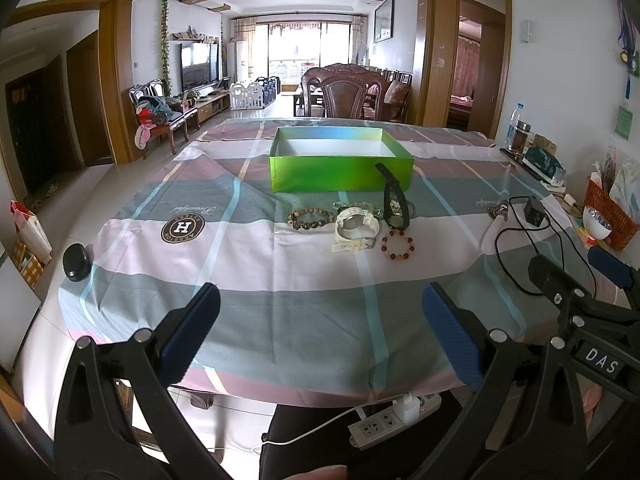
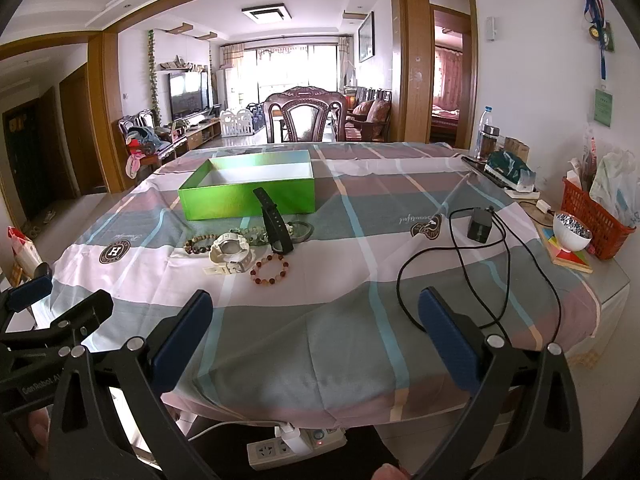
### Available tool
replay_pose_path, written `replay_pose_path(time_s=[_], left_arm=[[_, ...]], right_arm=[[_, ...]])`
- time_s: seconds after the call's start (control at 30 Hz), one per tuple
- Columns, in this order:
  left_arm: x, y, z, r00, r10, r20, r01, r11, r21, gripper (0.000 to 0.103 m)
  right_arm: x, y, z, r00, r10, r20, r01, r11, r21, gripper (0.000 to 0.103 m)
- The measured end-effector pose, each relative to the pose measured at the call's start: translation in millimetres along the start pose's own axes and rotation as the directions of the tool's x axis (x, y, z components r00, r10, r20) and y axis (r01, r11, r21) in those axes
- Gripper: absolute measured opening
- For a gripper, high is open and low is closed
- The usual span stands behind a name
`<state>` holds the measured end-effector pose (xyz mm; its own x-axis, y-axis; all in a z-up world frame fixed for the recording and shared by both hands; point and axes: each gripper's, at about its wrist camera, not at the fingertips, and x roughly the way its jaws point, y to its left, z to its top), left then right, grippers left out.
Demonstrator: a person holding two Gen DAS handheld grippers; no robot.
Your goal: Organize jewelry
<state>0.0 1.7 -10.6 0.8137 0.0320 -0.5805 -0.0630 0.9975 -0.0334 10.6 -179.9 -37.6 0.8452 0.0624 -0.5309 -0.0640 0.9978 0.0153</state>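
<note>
An open green box (image 1: 340,168) (image 2: 248,198) stands on the checked tablecloth; its inside shows white. In front of it lie a brown bead bracelet (image 1: 310,219) (image 2: 199,243), a white watch (image 1: 354,228) (image 2: 231,254), a black watch (image 1: 394,200) (image 2: 274,222) standing on its strap, a red and pale bead bracelet (image 1: 397,243) (image 2: 269,271) and a pale green bracelet (image 2: 256,236). My left gripper (image 1: 320,312) is open and empty near the table's front edge. My right gripper (image 2: 316,316) is open and empty, to the right of the left one.
A black charger with a looping cable (image 2: 480,226) (image 1: 534,210) lies right of the jewelry. A white bowl (image 2: 572,232), a red basket (image 2: 596,216) and bottles (image 2: 486,136) stand along the right side. A black oval object (image 1: 76,262) lies at the left edge. A wooden chair (image 1: 346,92) stands behind the table.
</note>
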Motion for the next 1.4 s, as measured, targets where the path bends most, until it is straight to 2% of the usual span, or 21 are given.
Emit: replay_pose_path(time_s=[0.33,0.57,0.77,0.83,0.9,0.93,1.0,1.03,1.07,1.1,1.13,1.17,1.2,1.27,1.4], left_arm=[[4.4,2.6,-2.0,1.0,0.005,-0.006,-0.005,1.0,-0.003,0.099],[13.0,15.5,-5.3,0.999,0.036,-0.004,-0.036,0.999,-0.021,0.099],[29.3,26.5,-5.6,1.0,0.026,0.009,-0.026,0.998,-0.049,0.099],[31.6,29.0,-4.7,1.0,0.018,0.02,-0.017,0.998,-0.058,0.099],[35.6,31.0,-2.0,1.0,0.0,0.02,0.001,0.998,-0.063,0.099],[36.8,31.4,-0.9,1.0,-0.012,0.024,0.013,0.998,-0.061,0.099],[38.0,29.1,1.4,0.999,-0.03,0.033,0.031,0.998,-0.052,0.099],[38.8,29.2,2.5,0.998,-0.045,0.04,0.047,0.998,-0.051,0.099],[40.5,27.4,3.6,0.998,-0.052,0.046,0.054,0.997,-0.052,0.099],[44.1,26.9,4.8,0.997,-0.052,0.051,0.055,0.997,-0.054,0.099],[49.9,27.4,5.3,0.997,-0.049,0.053,0.052,0.997,-0.056,0.099],[61.4,27.6,6.1,0.999,-0.046,0.027,0.047,0.998,-0.051,0.099],[70.5,27.1,6.6,0.999,-0.052,-0.005,0.051,0.998,-0.046,0.099],[85.6,27.0,7.3,0.996,-0.075,-0.043,0.073,0.996,-0.042,0.099],[102.5,28.5,13.9,0.997,-0.074,-0.029,0.072,0.996,-0.056,0.099]], right_arm=[[-0.6,-0.5,3.4,1.0,0.001,-0.001,-0.001,1.0,-0.001,0.1],[25.2,1.2,-5.9,0.999,0.031,-0.015,-0.031,0.999,0.008,0.1],[44.2,-7.2,-4.8,0.999,0.042,-0.014,-0.041,0.999,0.021,0.1],[39.7,-9.8,-1.5,0.999,0.05,0.019,-0.051,0.998,0.024,0.1],[29.4,-12.4,2.2,0.993,0.076,0.09,-0.078,0.997,0.018,0.1],[18.1,-13.5,4.0,0.983,0.088,0.164,-0.09,0.996,0.006,0.1],[6.9,-15.0,7.9,0.964,0.079,0.252,-0.079,0.997,-0.009,0.1],[1.7,-14.3,6.2,0.944,0.062,0.323,-0.058,0.998,-0.022,0.1],[2.8,-14.4,4.7,0.939,0.062,0.338,-0.055,0.998,-0.03,0.1],[11.5,-13.2,4.7,0.947,0.069,0.315,-0.06,0.997,-0.039,0.1],[28.2,-10.8,7.3,0.972,0.092,0.218,-0.083,0.995,-0.051,0.1],[43.1,-8.8,7.9,0.984,0.116,0.136,-0.108,0.992,-0.061,0.1],[54.1,-7.5,8.8,0.987,0.135,0.085,-0.13,0.989,-0.064,0.1],[63.4,-4.8,10.0,0.987,0.138,0.082,-0.133,0.989,-0.072,0.1],[82.2,2.6,22.5,0.99,0.127,0.057,-0.12,0.986,-0.112,0.1]])
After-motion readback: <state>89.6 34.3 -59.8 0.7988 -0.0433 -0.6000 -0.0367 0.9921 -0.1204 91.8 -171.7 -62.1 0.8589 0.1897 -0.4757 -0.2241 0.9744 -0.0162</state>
